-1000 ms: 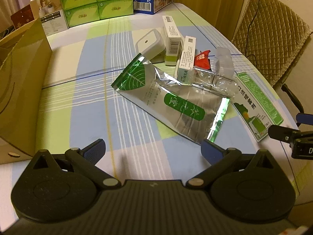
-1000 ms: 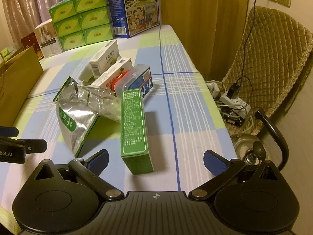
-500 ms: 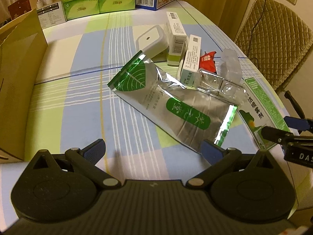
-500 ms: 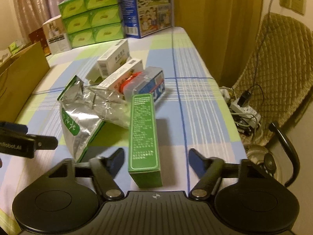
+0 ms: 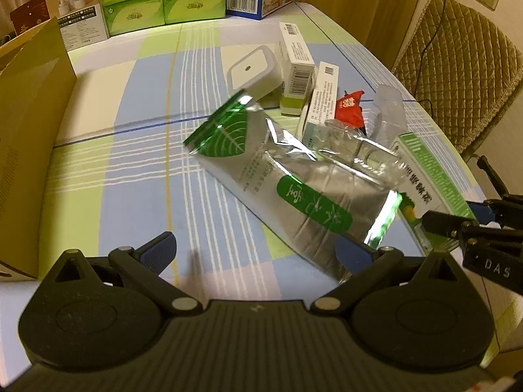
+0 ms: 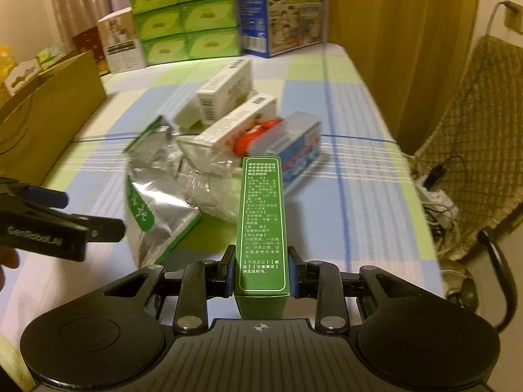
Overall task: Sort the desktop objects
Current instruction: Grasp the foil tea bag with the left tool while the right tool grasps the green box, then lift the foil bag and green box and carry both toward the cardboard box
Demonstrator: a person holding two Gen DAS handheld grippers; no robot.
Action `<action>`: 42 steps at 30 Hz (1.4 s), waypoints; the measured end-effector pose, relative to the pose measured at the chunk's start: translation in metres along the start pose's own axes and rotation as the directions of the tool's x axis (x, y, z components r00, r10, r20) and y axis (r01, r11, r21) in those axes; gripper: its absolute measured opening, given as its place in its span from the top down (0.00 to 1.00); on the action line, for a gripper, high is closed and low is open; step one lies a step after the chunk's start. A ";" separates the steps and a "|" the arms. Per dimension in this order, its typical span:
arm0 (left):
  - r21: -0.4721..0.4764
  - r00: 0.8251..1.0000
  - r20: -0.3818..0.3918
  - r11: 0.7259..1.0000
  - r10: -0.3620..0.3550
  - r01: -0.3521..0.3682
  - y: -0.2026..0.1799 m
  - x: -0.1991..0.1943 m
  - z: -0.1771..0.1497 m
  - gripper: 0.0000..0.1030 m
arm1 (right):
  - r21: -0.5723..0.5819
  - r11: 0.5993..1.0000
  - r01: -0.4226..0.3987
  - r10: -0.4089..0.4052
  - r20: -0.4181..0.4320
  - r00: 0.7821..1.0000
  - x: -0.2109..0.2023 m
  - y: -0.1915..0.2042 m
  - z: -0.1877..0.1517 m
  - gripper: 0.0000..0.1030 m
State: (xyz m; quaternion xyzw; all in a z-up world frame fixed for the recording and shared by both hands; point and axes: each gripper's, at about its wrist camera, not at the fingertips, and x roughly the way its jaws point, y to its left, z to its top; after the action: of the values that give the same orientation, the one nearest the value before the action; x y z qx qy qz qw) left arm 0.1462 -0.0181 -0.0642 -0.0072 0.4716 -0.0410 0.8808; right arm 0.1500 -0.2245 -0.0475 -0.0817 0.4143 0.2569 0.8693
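Note:
My right gripper [image 6: 261,271] is shut on the near end of a long green medicine box [image 6: 262,215]; the box also shows at the right of the left wrist view [image 5: 431,176]. My left gripper [image 5: 255,251] is open and empty, just short of a silver and green foil pouch [image 5: 294,189]. Behind the pouch lie clear plastic packaging [image 5: 362,150], two white medicine boxes [image 5: 295,72], a white square device [image 5: 253,72], a red packet [image 5: 351,107] and a blue and white pack [image 6: 300,150].
An open cardboard box [image 5: 29,124] stands at the table's left edge. Green tissue boxes [image 5: 163,0] and a blue carton [image 6: 287,13] are stacked at the far end. A quilted chair [image 5: 457,75] stands right of the table. The tablecloth [image 5: 130,170] is checked.
My right gripper has moved forward and shut on the green box. My left gripper has moved a little closer to the foil pouch and stayed open.

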 end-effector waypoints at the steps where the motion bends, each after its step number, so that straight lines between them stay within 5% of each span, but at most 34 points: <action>1: -0.002 1.000 0.002 1.000 0.001 -0.001 0.002 -0.001 0.000 0.01 | -0.010 1.000 -0.016 0.016 -0.002 1.000 0.001 0.003 0.001 0.73; 9: -0.036 1.000 0.025 0.999 -0.011 0.012 0.017 -0.011 0.000 0.01 | -0.070 0.988 -0.140 0.139 -0.019 0.990 0.008 0.028 0.001 0.74; 21: 0.023 0.996 -0.052 0.997 -0.072 0.073 0.015 0.030 0.017 0.02 | -0.041 0.997 -0.068 0.068 0.002 0.998 0.004 0.011 -0.003 0.74; 23: 0.026 0.994 -0.063 0.995 -0.090 0.092 0.018 0.035 0.019 0.09 | -0.035 0.998 -0.059 0.059 0.000 0.998 0.004 0.009 -0.001 0.74; 25: 0.011 0.990 -0.078 0.993 -0.120 0.121 0.021 0.034 0.023 0.32 | -0.028 0.998 -0.052 0.052 -0.005 0.999 0.003 0.008 0.001 0.74; 27: 0.018 0.992 -0.085 0.995 -0.093 0.095 0.023 0.029 0.022 0.42 | -0.010 0.999 -0.049 0.049 -0.011 0.999 0.001 0.007 0.000 0.74; 33: 0.086 0.994 -0.111 0.996 -0.019 0.029 0.030 0.006 0.003 0.50 | 0.010 1.000 -0.029 0.029 -0.035 0.999 -0.011 0.011 -0.006 0.74; 37: 0.129 0.988 -0.151 0.992 0.009 0.011 0.031 -0.014 -0.016 0.47 | 0.028 0.999 -0.019 0.020 -0.048 0.999 -0.022 0.013 -0.013 0.74; 40: 0.133 0.988 -0.152 0.991 0.006 0.015 0.030 -0.022 -0.021 0.18 | 0.033 0.999 -0.026 0.027 -0.050 0.998 -0.026 0.013 -0.017 0.74; 42: 0.158 0.989 -0.145 0.987 0.008 0.015 0.027 -0.021 -0.019 0.18 | 0.031 0.999 -0.024 0.026 -0.051 0.998 -0.027 0.013 -0.019 0.74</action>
State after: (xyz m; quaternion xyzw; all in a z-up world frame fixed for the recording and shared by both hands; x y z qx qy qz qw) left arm 0.1205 0.0111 -0.0588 0.0651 0.5299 -0.0804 0.8418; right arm 0.1166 -0.2299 -0.0382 -0.0700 0.4416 0.2594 0.8560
